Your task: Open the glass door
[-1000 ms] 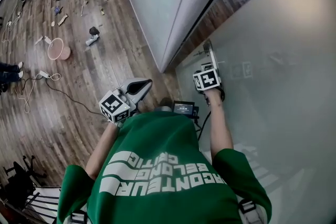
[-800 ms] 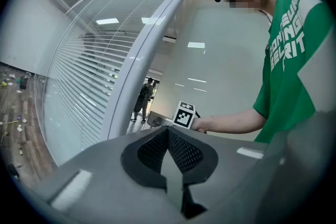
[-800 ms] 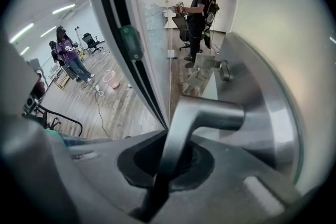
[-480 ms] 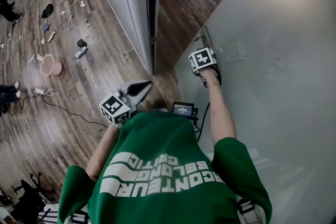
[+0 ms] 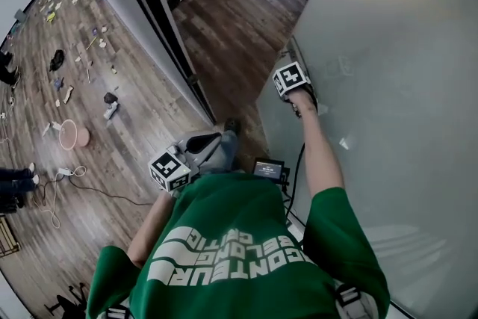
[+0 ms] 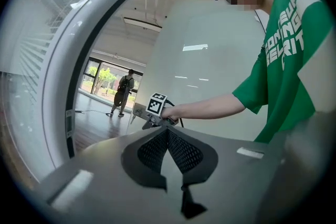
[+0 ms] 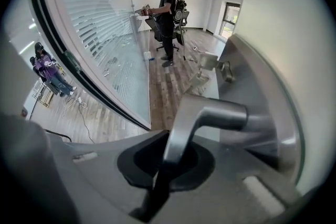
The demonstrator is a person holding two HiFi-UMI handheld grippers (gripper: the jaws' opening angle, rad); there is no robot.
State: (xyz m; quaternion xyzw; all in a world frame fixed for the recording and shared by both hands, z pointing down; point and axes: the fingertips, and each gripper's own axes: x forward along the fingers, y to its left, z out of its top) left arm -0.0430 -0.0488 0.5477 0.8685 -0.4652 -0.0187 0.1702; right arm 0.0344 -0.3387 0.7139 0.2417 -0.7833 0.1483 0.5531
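The frosted glass door [image 5: 388, 86] stands swung open at the right of the head view. My right gripper [image 5: 287, 62] points steeply down at the door's edge, shut on the metal lever handle [image 7: 207, 115]. In the right gripper view the lever runs down between the jaws of the right gripper [image 7: 167, 161]. The left gripper view shows the right gripper [image 6: 152, 115] on the door [image 6: 210, 71]. My left gripper [image 5: 213, 137] hangs in front of my green shirt, left of the door. Its jaws meet with nothing between them in the left gripper view [image 6: 168, 136].
A dark door frame [image 5: 160, 19] borders the opening, with wooden floor [image 5: 231, 19] beyond. A pink basin [image 5: 69, 134], cables [image 5: 56, 194] and small litter lie on the floor at left. One person [image 6: 125, 93] stands in the room beyond. A striped glass wall [image 7: 105, 34] runs along the left.
The door has swung further open, and the gap to the frame has widened to show the room beyond. My right gripper stays on the handle. Both grippers have moved with it.
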